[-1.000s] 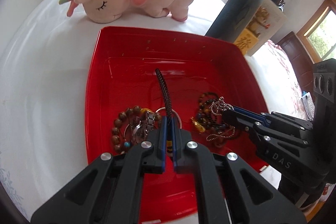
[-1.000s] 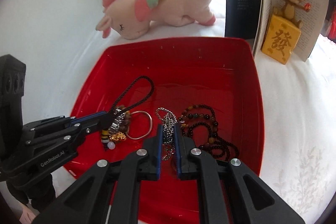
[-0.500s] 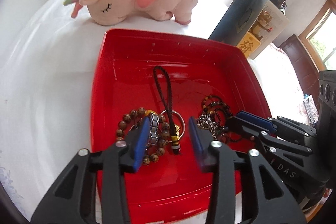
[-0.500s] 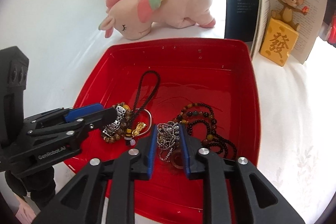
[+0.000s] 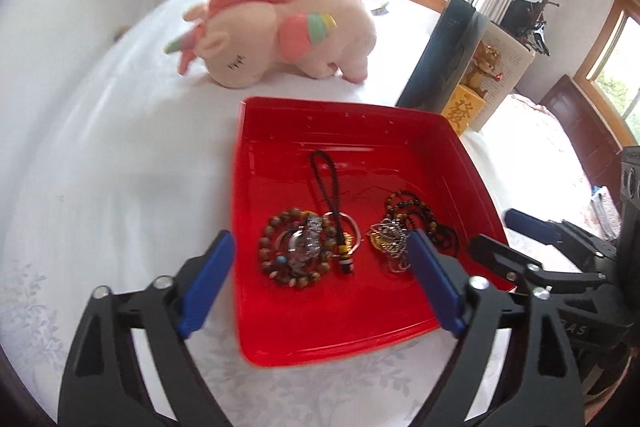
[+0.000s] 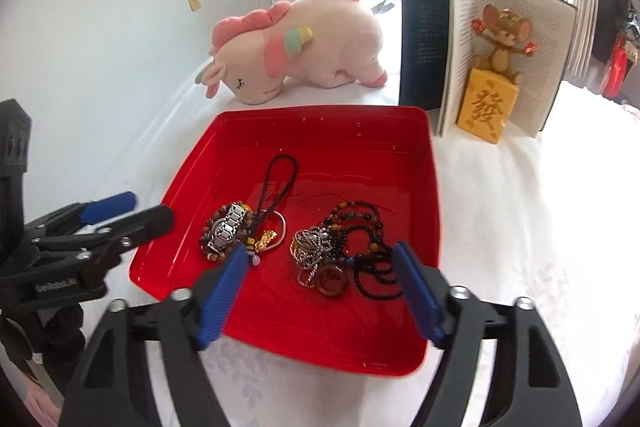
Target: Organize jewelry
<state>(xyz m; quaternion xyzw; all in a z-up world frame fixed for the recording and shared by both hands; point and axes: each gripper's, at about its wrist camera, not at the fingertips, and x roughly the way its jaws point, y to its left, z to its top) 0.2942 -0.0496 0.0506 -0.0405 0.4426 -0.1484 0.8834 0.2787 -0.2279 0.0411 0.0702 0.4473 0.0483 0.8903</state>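
Now both tools (image 5: 320,251) (image 6: 320,253) tilt down, jaws just opened, above the red tray (image 6: 430,187).

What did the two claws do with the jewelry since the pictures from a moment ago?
Both let go. The left claw, which pinched the black braided cord, and the right claw, which pinched the silver ball chain, have just been opening, now wide with nothing between their pads, and both pulled up and back. The cord dropped flat. The jewelry stays inside the red plastic tray; the pink plush unicorn has not moved.

Plush unicorn (image 5: 280,31), open book (image 6: 492,43), possibly mouse figurine (image 6: 502,39).
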